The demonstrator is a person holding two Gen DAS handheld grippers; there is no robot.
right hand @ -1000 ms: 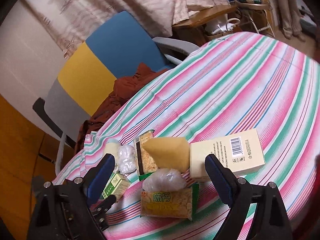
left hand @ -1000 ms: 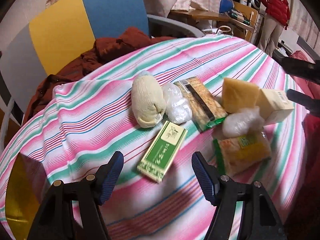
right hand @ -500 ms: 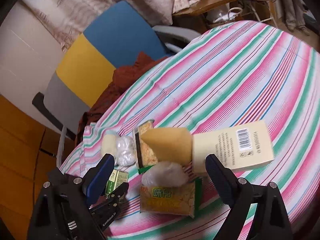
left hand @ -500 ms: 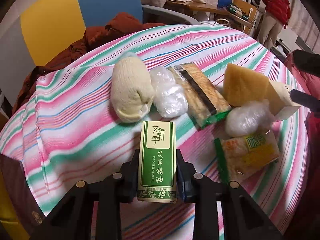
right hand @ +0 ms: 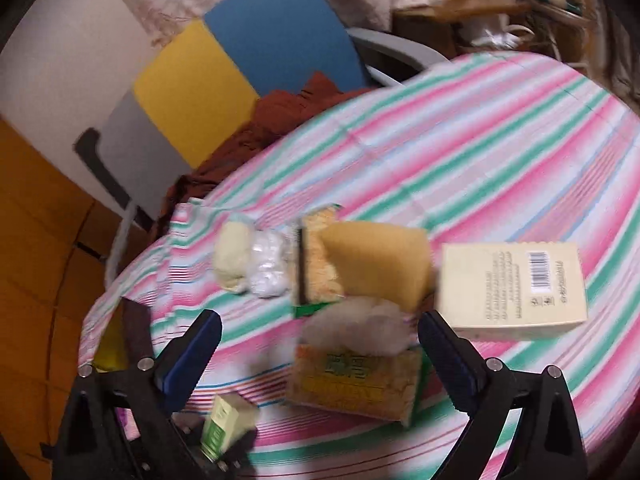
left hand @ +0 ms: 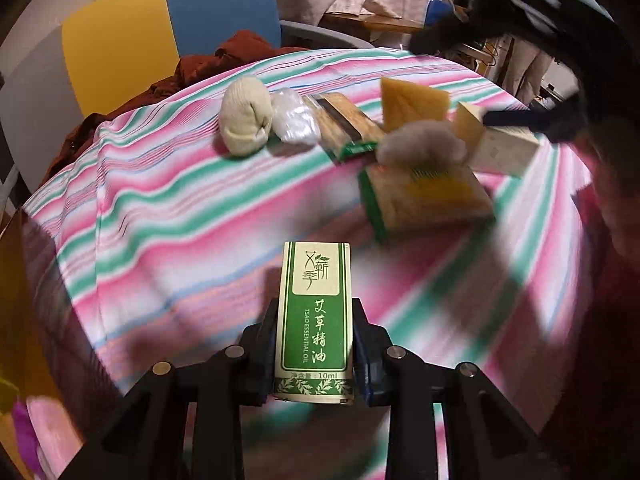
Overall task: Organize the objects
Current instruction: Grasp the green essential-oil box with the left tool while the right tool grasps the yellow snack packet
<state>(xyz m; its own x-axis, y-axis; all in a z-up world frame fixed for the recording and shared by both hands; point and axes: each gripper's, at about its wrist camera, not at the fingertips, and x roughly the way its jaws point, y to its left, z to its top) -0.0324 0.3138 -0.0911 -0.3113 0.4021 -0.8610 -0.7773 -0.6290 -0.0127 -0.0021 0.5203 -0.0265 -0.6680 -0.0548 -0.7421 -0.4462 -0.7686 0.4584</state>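
My left gripper [left hand: 314,344] is shut on a small green and cream essential oil box [left hand: 314,320], held above the striped tablecloth [left hand: 168,216]. That box [right hand: 226,428] also shows low in the right wrist view. Further back lie a rolled cream cloth [left hand: 245,120], a clear plastic wad [left hand: 296,116], a snack packet [left hand: 348,124], a yellow sponge [left hand: 412,102], a cream carton [left hand: 500,144] and a yellow noodle pack [left hand: 428,196]. My right gripper [right hand: 320,348] is open above the noodle pack [right hand: 356,384], beside the cream carton [right hand: 516,288].
A blue, yellow and grey chair [right hand: 224,64] with a rust-coloured garment [right hand: 280,116] stands behind the round table. The table's left edge [left hand: 40,208] drops to a wooden floor [right hand: 36,248]. A cluttered desk [right hand: 480,4] is at the back right.
My left gripper shut on the green box half a second ago and has since lifted it back from the pile. My right gripper has moved closer over the noodle pack, still open.
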